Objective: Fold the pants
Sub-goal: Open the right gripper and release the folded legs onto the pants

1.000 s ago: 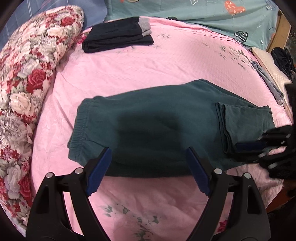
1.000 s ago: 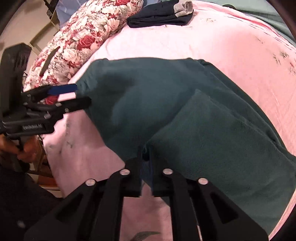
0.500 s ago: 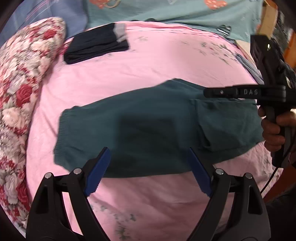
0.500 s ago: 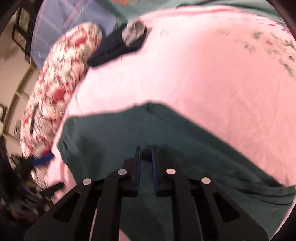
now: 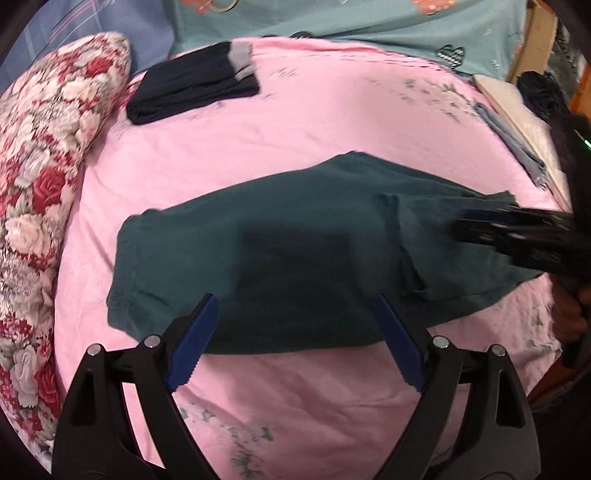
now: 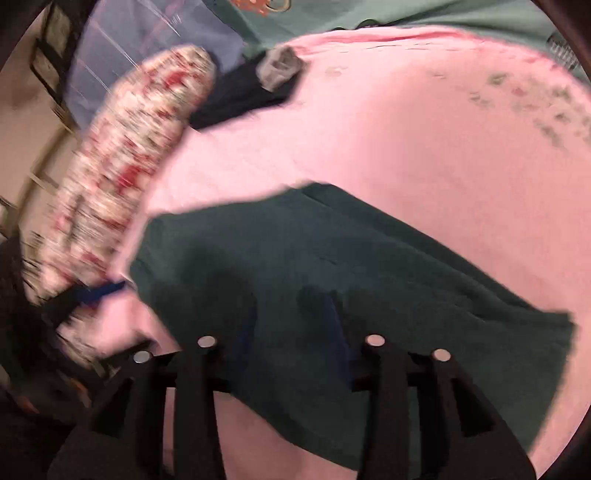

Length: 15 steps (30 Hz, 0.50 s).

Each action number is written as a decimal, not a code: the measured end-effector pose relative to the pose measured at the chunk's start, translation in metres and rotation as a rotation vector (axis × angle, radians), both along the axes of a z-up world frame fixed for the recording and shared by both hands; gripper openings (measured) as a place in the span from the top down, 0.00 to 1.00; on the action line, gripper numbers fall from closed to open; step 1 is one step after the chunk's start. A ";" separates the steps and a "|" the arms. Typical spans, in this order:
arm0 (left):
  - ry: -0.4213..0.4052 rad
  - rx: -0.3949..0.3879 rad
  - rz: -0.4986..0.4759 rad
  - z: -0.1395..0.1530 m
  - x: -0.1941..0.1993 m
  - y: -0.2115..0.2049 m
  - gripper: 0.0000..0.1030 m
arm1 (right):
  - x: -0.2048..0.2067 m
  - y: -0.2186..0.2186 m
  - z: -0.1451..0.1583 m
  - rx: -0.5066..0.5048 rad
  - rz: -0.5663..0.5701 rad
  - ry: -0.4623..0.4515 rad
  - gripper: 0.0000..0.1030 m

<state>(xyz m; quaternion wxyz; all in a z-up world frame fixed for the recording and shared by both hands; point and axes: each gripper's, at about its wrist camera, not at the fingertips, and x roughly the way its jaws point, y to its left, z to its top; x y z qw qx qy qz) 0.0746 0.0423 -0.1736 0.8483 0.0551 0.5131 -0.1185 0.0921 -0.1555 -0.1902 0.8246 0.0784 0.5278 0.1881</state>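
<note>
While spread across frame centre on the pink bed [image 5: 295, 125], dark green pants [image 5: 280, 258]; left hand-held gripper [image 5: 295, 332] wide open, empty; right hand-held gripper [image 6: 291, 332] opening over pants, gripping nothing.

This is a bedroom in a home. A bed [image 5: 332, 122] takes up nearly the whole view, spread with a pink sheet printed with small grey flowers. A long bolster [image 5: 48, 177] in a red and white rose print lies along its left edge. A teal bedcover [image 5: 369, 26] with cartoon prints lies along the far side. A folded dark garment [image 5: 192, 88] with a grey band sits near the bolster, and dark green pants [image 5: 295, 258] lie flat across the sheet. Pale folded bedding [image 5: 517, 114] is stacked at the right edge.
</note>
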 end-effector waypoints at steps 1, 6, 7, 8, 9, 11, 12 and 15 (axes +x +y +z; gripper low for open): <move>0.005 0.005 0.008 -0.001 0.001 0.002 0.15 | -0.007 -0.007 0.002 -0.019 -0.019 -0.010 0.61; 0.010 0.028 0.031 -0.005 0.006 0.011 0.13 | -0.040 -0.061 -0.001 -0.192 -0.187 0.025 0.55; 0.012 0.026 0.034 -0.005 0.007 0.013 0.13 | -0.042 -0.063 -0.013 -0.220 -0.187 0.069 0.55; 0.015 0.023 0.040 -0.006 0.008 0.015 0.13 | -0.047 -0.063 -0.014 -0.245 -0.171 0.028 0.56; 0.017 0.025 0.046 -0.006 0.009 0.017 0.13 | -0.046 -0.058 -0.013 -0.282 -0.162 0.036 0.55; 0.008 0.022 0.060 -0.006 0.009 0.026 0.13 | -0.042 -0.043 -0.001 -0.310 -0.155 0.045 0.55; 0.005 0.020 0.068 -0.006 0.009 0.030 0.13 | -0.041 -0.031 0.011 -0.273 -0.138 0.003 0.55; -0.022 0.018 0.106 0.000 0.005 0.057 0.12 | -0.032 0.025 0.041 -0.251 -0.037 -0.123 0.54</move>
